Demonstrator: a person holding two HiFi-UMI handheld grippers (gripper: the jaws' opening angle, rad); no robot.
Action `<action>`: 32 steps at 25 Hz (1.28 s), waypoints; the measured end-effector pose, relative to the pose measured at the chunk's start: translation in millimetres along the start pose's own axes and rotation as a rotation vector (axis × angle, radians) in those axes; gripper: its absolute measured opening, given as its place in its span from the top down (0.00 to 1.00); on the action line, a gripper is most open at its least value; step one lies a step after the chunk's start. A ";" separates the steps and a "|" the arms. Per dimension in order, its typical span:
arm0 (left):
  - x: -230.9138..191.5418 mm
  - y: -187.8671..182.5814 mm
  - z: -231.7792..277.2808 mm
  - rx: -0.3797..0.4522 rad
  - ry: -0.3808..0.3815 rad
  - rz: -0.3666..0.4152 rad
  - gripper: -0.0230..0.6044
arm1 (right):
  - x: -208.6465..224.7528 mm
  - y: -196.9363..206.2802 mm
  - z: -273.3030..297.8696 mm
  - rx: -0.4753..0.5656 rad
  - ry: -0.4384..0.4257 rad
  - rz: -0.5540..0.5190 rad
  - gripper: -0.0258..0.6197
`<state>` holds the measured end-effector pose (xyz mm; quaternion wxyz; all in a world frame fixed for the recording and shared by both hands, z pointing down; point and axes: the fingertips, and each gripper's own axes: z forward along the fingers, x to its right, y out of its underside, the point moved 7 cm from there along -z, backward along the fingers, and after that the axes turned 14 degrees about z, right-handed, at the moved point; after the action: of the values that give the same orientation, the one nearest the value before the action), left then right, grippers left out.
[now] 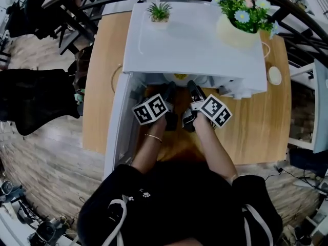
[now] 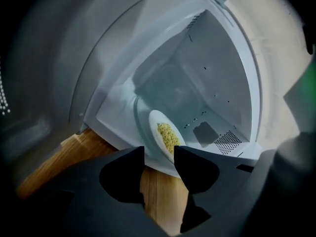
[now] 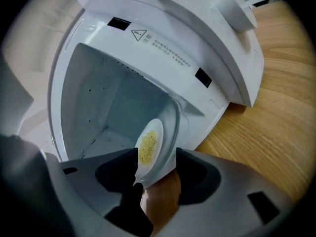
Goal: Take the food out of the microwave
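A white plate (image 2: 163, 132) of yellow food (image 2: 168, 136) lies on the glass turntable inside the open white microwave (image 1: 195, 45). In the head view only a bit of the food (image 1: 180, 77) shows at the cavity's mouth. My left gripper (image 2: 159, 156) is open just outside the cavity's front sill, with the plate straight ahead and nothing between its jaws. My right gripper (image 3: 157, 163) is open too. The plate's (image 3: 150, 149) near rim reaches into the gap between its jaws, close to the left one. Both grippers, left (image 1: 169, 92) and right (image 1: 193, 91), point into the opening side by side.
The microwave door (image 1: 117, 122) stands swung out on the left, beside my left arm. A small potted plant (image 1: 159, 12) and a flower pot (image 1: 241, 22) sit on the microwave's top. The wooden table (image 1: 261, 127) extends to the right, with a small round lid (image 1: 275, 75) on it.
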<state>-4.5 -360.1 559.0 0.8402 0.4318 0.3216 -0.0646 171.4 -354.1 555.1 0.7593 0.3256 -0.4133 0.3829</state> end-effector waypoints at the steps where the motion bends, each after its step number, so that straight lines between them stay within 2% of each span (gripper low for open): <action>1: -0.1 0.0 0.8 0.005 -0.001 -0.014 0.70 | -0.5 0.6 2.2 0.006 0.010 0.006 0.59; 4: 1.5 1.0 1.5 0.011 -0.006 -0.027 0.70 | -0.9 1.4 2.1 0.025 0.036 -0.005 0.61; 8: 1.9 1.9 0.6 0.011 -0.003 -0.050 0.68 | -1.2 4.3 1.8 0.022 0.050 0.034 0.56; 14: 1.2 7.8 1.4 -0.011 -0.015 -0.104 0.66 | 1.7 10.2 8.5 0.027 0.088 0.125 0.53; 17: 0.0 11.8 5.5 -0.030 -0.023 -0.113 0.64 | 1.3 7.4 16.9 0.036 0.124 0.135 0.52; 22: -4.2 13.2 9.2 -0.050 -0.012 -0.117 0.61 | 5.4 8.4 17.5 0.065 0.188 0.137 0.65; 23: -4.1 13.2 9.4 -0.050 -0.009 -0.119 0.61 | 6.1 8.1 17.0 0.067 0.191 0.136 0.65; 29: 0.0 12.8 6.2 -0.048 0.023 -0.130 0.61 | 6.9 9.8 11.6 0.044 0.152 0.153 0.72; 32: 2.7 14.1 5.0 -0.052 0.031 -0.126 0.61 | 5.0 11.1 6.5 0.037 0.123 0.157 0.82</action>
<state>5.4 -354.8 569.2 0.8405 0.3894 0.3626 -0.1023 161.3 -352.4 564.3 0.7448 0.2823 -0.3829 0.4680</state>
